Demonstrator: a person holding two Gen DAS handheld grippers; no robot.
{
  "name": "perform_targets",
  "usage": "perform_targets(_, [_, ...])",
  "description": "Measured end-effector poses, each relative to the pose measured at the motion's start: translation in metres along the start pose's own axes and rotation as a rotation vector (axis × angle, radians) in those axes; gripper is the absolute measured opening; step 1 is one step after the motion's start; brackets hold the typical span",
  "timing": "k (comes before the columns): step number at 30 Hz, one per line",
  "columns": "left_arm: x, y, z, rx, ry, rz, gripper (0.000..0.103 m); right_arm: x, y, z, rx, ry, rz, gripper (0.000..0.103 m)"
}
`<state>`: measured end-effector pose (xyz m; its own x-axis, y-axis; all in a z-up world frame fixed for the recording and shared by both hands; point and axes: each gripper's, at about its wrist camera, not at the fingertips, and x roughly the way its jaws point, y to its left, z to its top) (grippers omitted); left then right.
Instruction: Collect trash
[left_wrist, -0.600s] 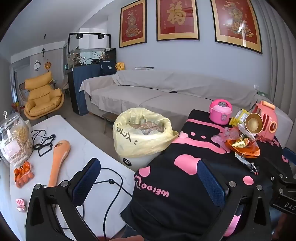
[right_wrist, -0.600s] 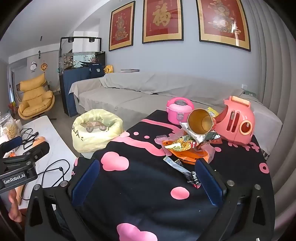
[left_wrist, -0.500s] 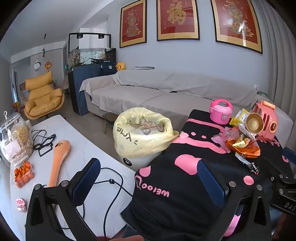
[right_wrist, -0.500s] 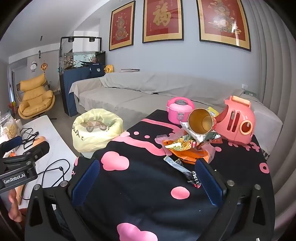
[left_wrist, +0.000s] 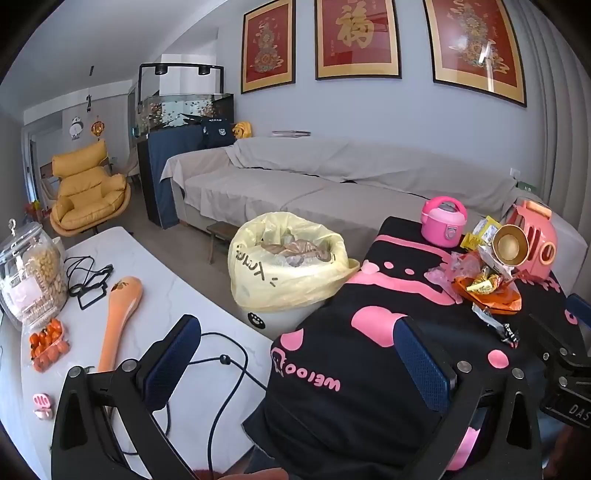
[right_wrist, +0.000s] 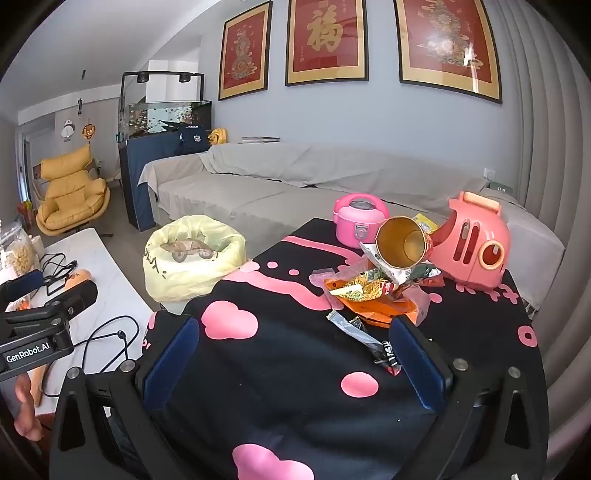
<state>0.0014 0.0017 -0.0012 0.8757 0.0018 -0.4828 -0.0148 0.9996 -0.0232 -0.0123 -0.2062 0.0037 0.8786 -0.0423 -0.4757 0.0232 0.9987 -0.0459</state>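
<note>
A heap of trash lies on the black and pink cloth (right_wrist: 280, 369): orange wrappers (right_wrist: 376, 299), a gold-lined paper cup (right_wrist: 402, 242) on its side, a clear plastic scrap, and a silver and black sachet (right_wrist: 364, 339). The same trash heap (left_wrist: 487, 288) shows at the right in the left wrist view. A bin lined with a yellow bag (left_wrist: 288, 266) (right_wrist: 192, 254) stands left of the cloth, with rubbish in it. My right gripper (right_wrist: 293, 354) hovers open just short of the sachet. My left gripper (left_wrist: 299, 358) hangs open over the cloth's left edge, holding nothing.
A pink toy cooker (right_wrist: 360, 219) and a salmon plastic carrier (right_wrist: 472, 243) stand behind the trash. The white marble table (left_wrist: 155, 295) at the left carries a glass jar (left_wrist: 29, 273), tomatoes, an orange massager (left_wrist: 120, 317) and black cables. A grey sofa (left_wrist: 332, 184) runs behind.
</note>
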Motion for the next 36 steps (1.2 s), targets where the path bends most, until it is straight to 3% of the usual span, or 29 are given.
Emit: perform_targets(36, [0.0,-0.0006,-0.0003,-0.001,0.002,0.002,0.103,-0.0027,-0.004,0.0021,0.004,-0.01,-0.005,0.102])
